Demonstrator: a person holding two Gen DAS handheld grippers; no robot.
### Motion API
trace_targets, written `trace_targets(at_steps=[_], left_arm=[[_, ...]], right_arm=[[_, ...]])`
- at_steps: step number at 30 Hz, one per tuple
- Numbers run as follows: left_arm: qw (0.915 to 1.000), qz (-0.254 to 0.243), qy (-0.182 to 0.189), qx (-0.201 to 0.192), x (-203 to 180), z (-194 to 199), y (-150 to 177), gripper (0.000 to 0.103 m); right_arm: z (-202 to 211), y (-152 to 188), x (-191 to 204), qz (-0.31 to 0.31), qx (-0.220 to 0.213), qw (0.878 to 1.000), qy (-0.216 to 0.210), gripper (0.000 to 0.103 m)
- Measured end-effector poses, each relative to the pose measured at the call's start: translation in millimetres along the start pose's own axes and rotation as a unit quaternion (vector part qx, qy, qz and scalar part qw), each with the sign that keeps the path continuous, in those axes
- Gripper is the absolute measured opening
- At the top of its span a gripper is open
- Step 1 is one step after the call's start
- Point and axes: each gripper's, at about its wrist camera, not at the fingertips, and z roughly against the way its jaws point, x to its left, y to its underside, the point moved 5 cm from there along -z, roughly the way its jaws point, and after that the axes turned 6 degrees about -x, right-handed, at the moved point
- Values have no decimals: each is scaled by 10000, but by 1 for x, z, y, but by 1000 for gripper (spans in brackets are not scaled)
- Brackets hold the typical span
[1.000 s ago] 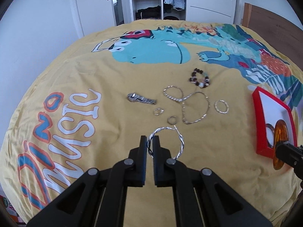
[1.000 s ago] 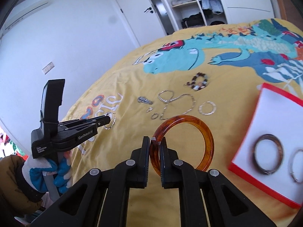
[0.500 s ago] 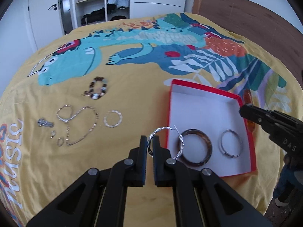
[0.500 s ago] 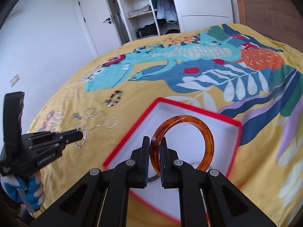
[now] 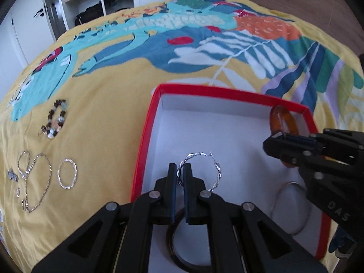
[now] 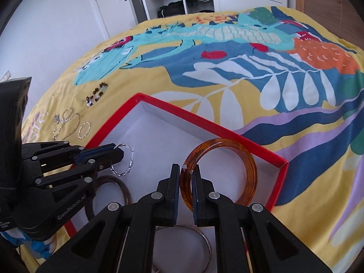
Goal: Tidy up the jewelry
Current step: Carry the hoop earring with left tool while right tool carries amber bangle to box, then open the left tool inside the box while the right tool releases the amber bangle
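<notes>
A red box (image 5: 145, 141) with a white inside lies on the yellow bedspread. My left gripper (image 5: 180, 175) is shut on a twisted silver hoop (image 5: 216, 173) and holds it over the box. My right gripper (image 6: 186, 177) is shut on an amber bangle (image 6: 248, 166) over the box's right part; it also shows in the left wrist view (image 5: 283, 118). A dark brown bangle (image 6: 124, 188) and a thin silver bangle (image 5: 293, 207) lie inside the box.
On the bedspread left of the box lie a beaded bracelet (image 5: 54, 122), a silver chain (image 5: 38, 182), a silver hoop (image 5: 67, 177) and small rings (image 5: 18, 191). A wardrobe and a door stand beyond the bed.
Both grippers have moved from over the loose jewelry to over the red box, each carrying its piece. They now sit close together above the box.
</notes>
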Motion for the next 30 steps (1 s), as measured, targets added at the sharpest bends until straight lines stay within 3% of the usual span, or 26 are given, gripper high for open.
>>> trace_targets(at_steps=[15,18,22,30], left_arm=[[9994,103,-318,-124,6,2,10,7],[9994,-25,-321,-145,4,6,12,7],[9998,2,-177,-135,2,14,15,15],[9990,38,-111,-441,3,61,10,28]], right_arm=[[-16,11,-1,122,72,9998,-101,12],[-15,10,1,235,104,9997,-23,19],[-10,9,6,459,136,9988,126,38],[44,4,2,263,-183,9988,381,42]])
